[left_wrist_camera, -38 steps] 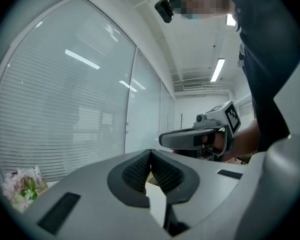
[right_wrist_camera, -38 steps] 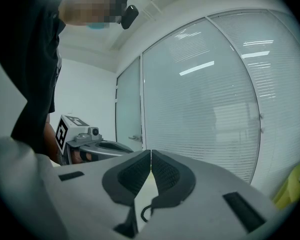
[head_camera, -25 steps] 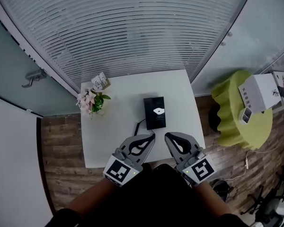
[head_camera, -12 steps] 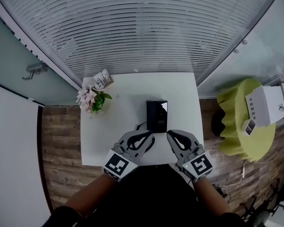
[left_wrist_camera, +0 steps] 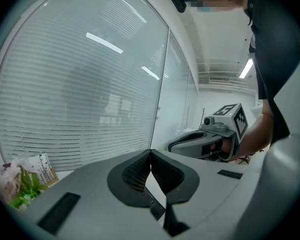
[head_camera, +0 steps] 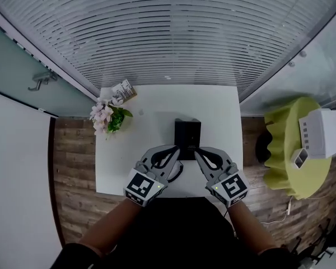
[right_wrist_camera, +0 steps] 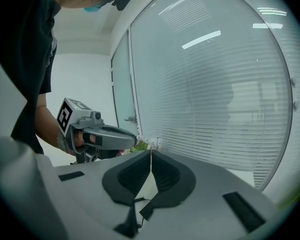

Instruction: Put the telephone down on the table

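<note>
Item, telephone [head_camera: 187, 138]: black, lying mid-desk [head_camera: 151, 116], unheld; my left gripper [head_camera: 177, 149] and right gripper [head_camera: 197, 155], fingers pressed together on nothing, hover just beside its near edge; I judge any pick-up and set-down not yet begun.

My grey left gripper [head_camera: 177, 149] and right gripper [head_camera: 197, 154] carry black-and-white square markers [head_camera: 141, 188], the telephone [head_camera: 187, 133] is black, the table [head_camera: 151, 112] white

Above table [head_camera: 151, 111], gripper views low (shared blinds [head_camera: 168, 38])
</note>
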`<state>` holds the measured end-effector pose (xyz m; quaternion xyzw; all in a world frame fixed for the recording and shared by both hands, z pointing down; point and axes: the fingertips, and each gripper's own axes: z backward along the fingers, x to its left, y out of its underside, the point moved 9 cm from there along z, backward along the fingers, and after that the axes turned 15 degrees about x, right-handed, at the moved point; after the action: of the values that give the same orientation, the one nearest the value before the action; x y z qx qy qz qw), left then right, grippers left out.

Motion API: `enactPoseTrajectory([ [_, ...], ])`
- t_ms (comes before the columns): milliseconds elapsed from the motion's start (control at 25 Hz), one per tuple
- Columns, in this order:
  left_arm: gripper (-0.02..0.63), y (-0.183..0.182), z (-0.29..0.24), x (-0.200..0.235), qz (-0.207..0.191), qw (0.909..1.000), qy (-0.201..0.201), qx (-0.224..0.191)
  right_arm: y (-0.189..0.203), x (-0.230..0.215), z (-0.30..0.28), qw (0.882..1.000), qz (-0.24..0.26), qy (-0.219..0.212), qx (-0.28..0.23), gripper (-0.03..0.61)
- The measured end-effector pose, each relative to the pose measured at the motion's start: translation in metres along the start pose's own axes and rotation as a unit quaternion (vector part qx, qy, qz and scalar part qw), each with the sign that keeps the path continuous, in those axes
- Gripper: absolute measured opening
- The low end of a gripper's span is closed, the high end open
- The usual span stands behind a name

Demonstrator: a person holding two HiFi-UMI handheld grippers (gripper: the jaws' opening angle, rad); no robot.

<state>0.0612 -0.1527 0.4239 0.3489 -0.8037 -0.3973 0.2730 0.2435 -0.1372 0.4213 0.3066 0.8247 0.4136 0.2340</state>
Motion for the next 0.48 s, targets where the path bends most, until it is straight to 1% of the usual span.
enactPoseTrajectory([
  [160,0.009,0.010,-0.012,0.010,0.010,0.9998,-0.009,0.018,0.008,-0.011,-0.015,1.000,-0.003,-0.009,0.018,0.023],
  [280,0.011,0.023,-0.023,0.019,0.025,0.9989,-0.008,0.039,0.013,-0.018,-0.028,0.999,-0.010,-0.010,0.035,0.023],
  [400,0.011,0.037,-0.035,0.027,0.051,0.9970,0.004,0.058,0.019,-0.023,-0.038,0.998,-0.019,-0.009,0.053,0.023],
  [480,0.011,0.048,-0.043,0.032,0.077,0.9945,0.023,0.067,0.022,-0.024,-0.044,0.998,-0.024,-0.011,0.061,0.023],
])
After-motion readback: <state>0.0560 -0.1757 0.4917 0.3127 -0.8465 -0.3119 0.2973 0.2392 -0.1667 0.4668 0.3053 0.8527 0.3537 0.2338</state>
